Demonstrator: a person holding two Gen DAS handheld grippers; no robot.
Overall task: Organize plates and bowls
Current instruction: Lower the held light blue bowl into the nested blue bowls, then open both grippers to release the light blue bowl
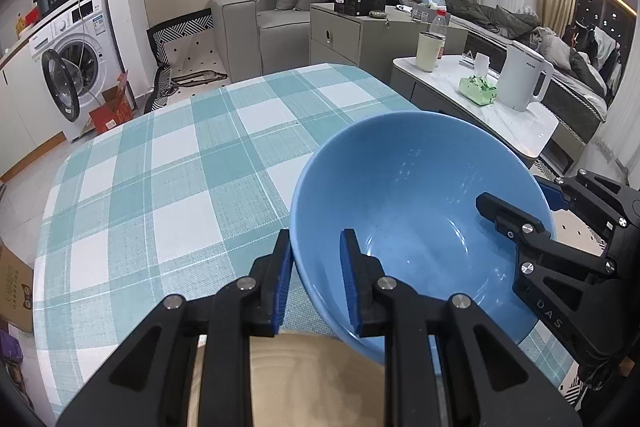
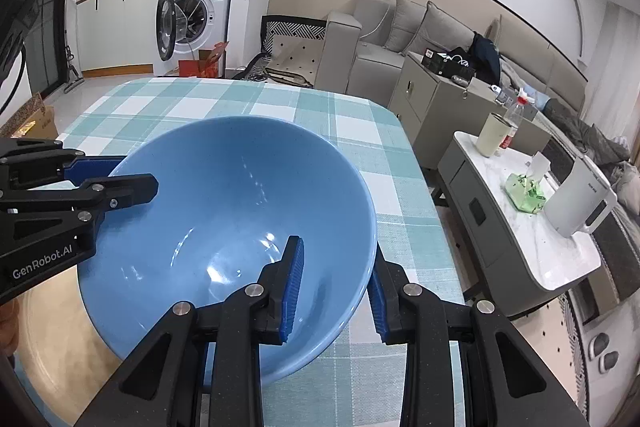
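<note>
Holding the blue bowl (image 1: 404, 187) by its rim, you have both tongs clamped on it: the left gripper (image 1: 316, 279) pinches the near-left wall, the right gripper (image 2: 334, 291) the opposite side, one finger inside and one outside each. The bowl hangs tilted over the near edge of the checked table (image 1: 168, 163), above a beige plate (image 1: 304, 379) lying there. Expect it to be stiff, glazed and slippery, fairly heavy for a rim grip, and likely to chip if dropped, so keep both pinches deep on the wall. Most of the table beyond looks bare. Off its right edge stands a side table (image 2: 560, 267) with a white kettle (image 2: 576, 203), well apart.
</note>
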